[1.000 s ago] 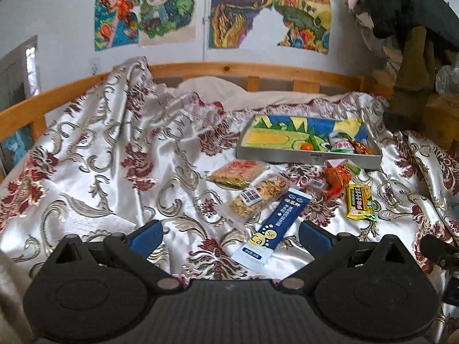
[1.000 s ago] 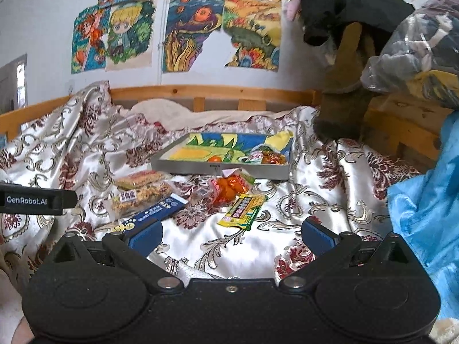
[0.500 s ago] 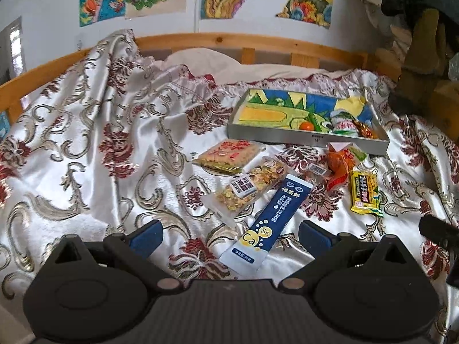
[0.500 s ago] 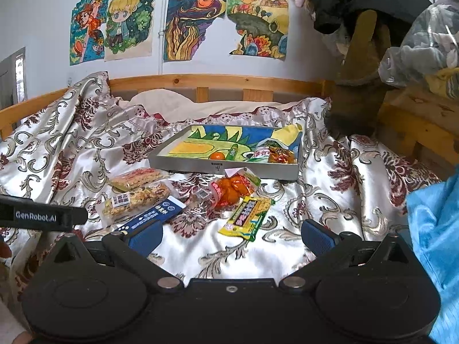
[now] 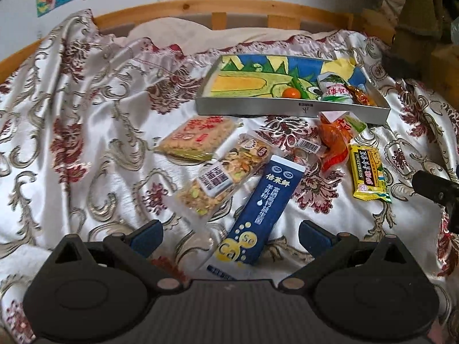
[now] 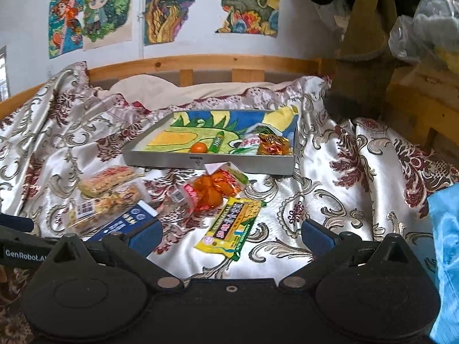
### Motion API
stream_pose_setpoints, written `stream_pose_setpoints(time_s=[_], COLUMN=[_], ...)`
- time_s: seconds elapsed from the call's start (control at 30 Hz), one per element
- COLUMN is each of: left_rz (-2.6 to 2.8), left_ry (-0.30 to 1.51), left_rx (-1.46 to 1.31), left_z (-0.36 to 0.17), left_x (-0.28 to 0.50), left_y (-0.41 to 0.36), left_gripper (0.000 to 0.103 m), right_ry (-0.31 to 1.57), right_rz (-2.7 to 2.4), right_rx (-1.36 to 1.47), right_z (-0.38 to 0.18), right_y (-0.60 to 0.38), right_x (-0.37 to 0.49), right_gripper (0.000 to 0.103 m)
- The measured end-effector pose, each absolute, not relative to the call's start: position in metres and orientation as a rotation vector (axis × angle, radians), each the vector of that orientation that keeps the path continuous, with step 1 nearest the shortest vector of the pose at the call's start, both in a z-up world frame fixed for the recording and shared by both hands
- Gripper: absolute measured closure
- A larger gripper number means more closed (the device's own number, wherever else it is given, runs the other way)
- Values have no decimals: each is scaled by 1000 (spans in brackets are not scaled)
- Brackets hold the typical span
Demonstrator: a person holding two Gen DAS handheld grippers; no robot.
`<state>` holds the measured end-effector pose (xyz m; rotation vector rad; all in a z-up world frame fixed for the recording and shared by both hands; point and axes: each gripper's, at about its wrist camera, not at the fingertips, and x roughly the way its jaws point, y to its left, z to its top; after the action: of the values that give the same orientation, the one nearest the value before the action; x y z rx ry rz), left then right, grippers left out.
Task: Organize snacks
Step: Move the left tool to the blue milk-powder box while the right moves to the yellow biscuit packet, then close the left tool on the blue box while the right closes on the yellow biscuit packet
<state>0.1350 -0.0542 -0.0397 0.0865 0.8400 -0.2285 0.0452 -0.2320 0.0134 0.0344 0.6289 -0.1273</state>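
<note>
Looking along the left wrist view: left tool [image 5: 231, 233] hangs over the bed, fingers wide apart, nothing between them. Dark blue sachet [image 5: 259, 210] lies on the patterned bedspread [image 5: 86, 143], its near end between the fingertips but not touched. At 11 o'clock from the sachet, touching it: clear nut bar packet [image 5: 222, 172]. Beyond that, at 11 o'clock again: rice cracker packet [image 5: 196, 139]. At 1 o'clock from the sachet: orange snack packet [image 5: 334, 140], with a small barcoded wrapper [image 5: 307, 146] just beside it. Yellow packet [image 5: 368, 173] at 2 o'clock, apart from the sachet. Grey tray [image 5: 287, 110] sits at 12 o'clock, further up the bed, with a painted lining; in its right half a small orange fruit [image 5: 291, 92] and a white-green packet [image 5: 335, 89]. Part of the right tool's body shows at the 3 o'clock edge.

Right wrist view: right tool [image 6: 231, 235] also has fingers spread apart, empty. Yellow packet [image 6: 232, 225] lies on the bedspread [image 6: 330, 177] between the fingertips at 12 o'clock, no contact. Orange snack packet [image 6: 213, 190] just beyond it. Dark blue sachet [image 6: 126, 219] and nut bar packet [image 6: 103, 205] at 10 o'clock. Grey tray [image 6: 206, 160] at 12 o'clock holds the orange fruit [image 6: 199, 147], a green stick [image 6: 216, 141], and a gold-wrapped item [image 6: 272, 144] at its right end. Wooden bed rail [image 6: 200, 63] behind; drawings [image 6: 172, 5] on the wall.
</note>
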Motion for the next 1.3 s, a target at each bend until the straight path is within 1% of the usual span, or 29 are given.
stream_pose_setpoints(time_s=[0.47,0.63,0.67,0.73,0.87,0.9,0.93,0.97,1.0,1.03,1.1,1.13,1.17,1.2,1.27,1.3], left_rz=[-287,-318,-322,-321,-329,-340,-356,-374,-374,-370,-370,-372,-373,-372,-367,-369], left_ry=[913,924,925,928,962,972,989,1016,1014,1004,999,997,996,998,1002,1004], left_rx=[86,49,49,52,42,34,27,15,19,30,34,22,8,-4,-26,-35], left_z=[-68,-69,-70,-72,-74,-75,-77,-80,-81,-81,-79,-78,-78,-77,-77,-77], left_x=[174,182,183,185,185,184,183,183,182,180,179,179,179,179,181,182], left_y=[-68,-68,-69,-70,-73,-75,-76,-77,-78,-80,-80,-79,-78,-76,-74,-72], left_gripper=[1,2,4,9,14,14,20,23,23,26,30,35,40,43,50,52], right_ry=[716,768,779,802,829,828,829,832,835,836,835,838,841,848,863,872], right_rz=[-65,-75,-78,-76,-62,-51,-45,-49,-56,-66,-69,-69,-72,-72,-71,-67], right_rx=[32,59,59,55,58,63,64,57,40,22,12,16,18,19,29,37], right_z=[-29,-49,-53,-59,-63,-62,-61,-62,-63,-63,-62,-61,-61,-60,-57,-56], right_y=[-247,-250,-249,-247,-244,-243,-242,-240,-239,-237,-236,-237,-237,-237,-238,-238], right_x=[109,132,135,139,140,140,140,140,140,139,138,138,137,137,133,131], right_gripper=[1,9,11,19,20,22,24,25,29,34,38,41,41,43,44,44])
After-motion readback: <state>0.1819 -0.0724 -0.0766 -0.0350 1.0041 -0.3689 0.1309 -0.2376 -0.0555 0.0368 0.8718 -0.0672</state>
